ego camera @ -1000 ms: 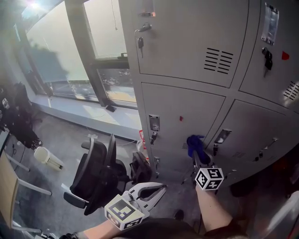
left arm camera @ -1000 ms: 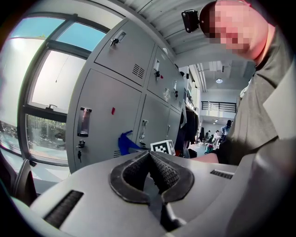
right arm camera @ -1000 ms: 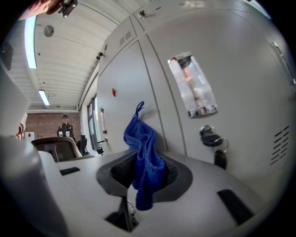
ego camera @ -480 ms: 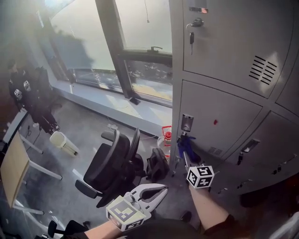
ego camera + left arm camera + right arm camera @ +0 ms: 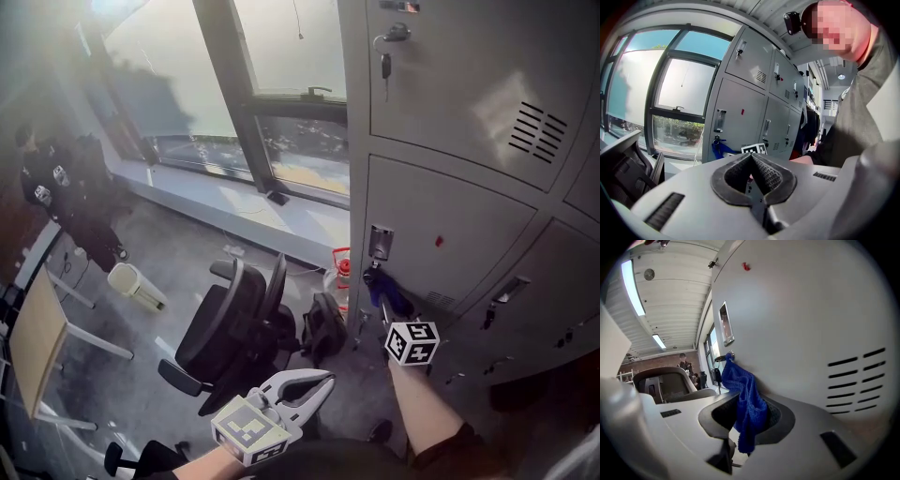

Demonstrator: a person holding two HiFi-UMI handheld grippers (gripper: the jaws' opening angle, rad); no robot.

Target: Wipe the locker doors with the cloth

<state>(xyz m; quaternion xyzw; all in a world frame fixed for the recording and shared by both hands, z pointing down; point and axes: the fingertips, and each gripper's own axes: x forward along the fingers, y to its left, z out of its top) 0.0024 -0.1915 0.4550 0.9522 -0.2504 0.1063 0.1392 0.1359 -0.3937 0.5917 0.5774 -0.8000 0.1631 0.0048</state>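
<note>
"So, the head view first: where's the cloth?"

"The blue cloth [image 5: 387,292] is bunched up against the grey locker door [image 5: 450,244], near the door's lower left corner and just below the recessed handle plate [image 5: 379,243]. The right gripper [image 5: 382,302] has it pinched and points up at the door. The left gripper [image 5: 322,382] hangs low, well apart from the lockers, above an office chair [image 5: 234,323]."

"And the left gripper view?"

"The left gripper [image 5: 751,159] has its jaws pressed together at the tips with nothing between them. Past them the cloth [image 5: 723,149] shows as a blue strip at the door's left edge."

"The right gripper view?"

"The right gripper [image 5: 743,420] is closed onto the cloth [image 5: 749,404], which is deep blue nubbly terry folded into a long wad. Its upper end lies against the door [image 5: 811,319] beside a key [image 5: 718,373] hanging at the lock. The lower end dangles below the jaws. Vent slots [image 5: 855,380] sit toward the door's right edge."
</note>
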